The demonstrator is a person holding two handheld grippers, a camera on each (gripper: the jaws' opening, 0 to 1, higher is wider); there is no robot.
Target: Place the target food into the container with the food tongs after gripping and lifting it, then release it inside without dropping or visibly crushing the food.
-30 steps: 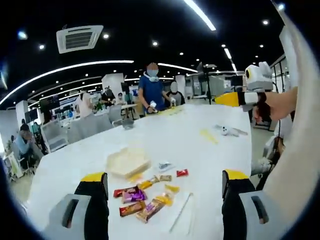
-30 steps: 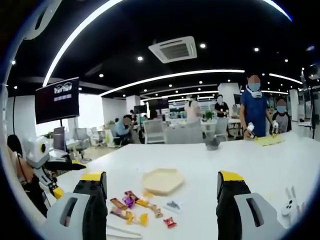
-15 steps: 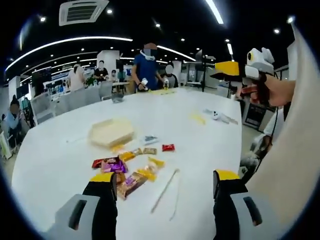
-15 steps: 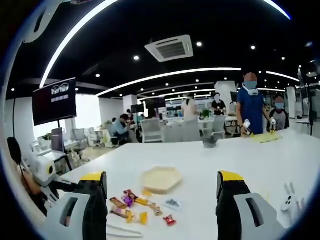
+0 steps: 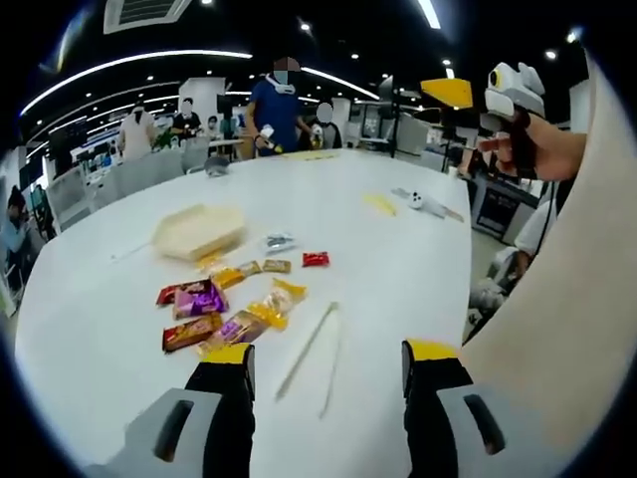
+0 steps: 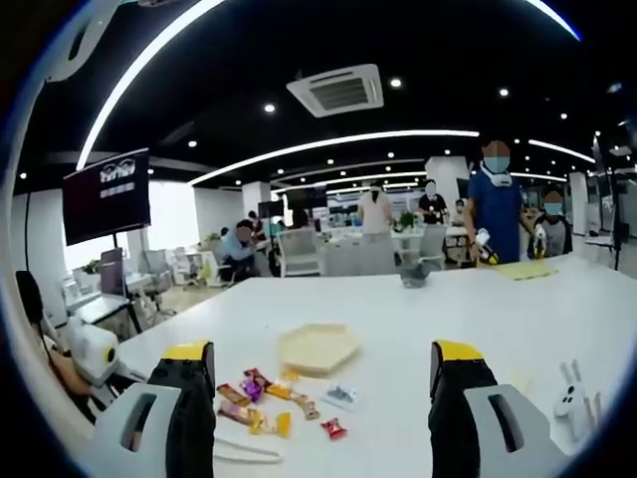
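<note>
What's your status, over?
Both grippers open, empty; left gripper low over the tongs on the table. Snacks loose beside the tray, none lifted. Nothing in the way.

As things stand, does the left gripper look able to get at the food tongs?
Probably yes: the left gripper is open, and the food tongs lie bare on the table just ahead of its jaws.

Cream container (image 5: 197, 229), white table (image 5: 398, 269), red snack (image 5: 316, 259)
</note>
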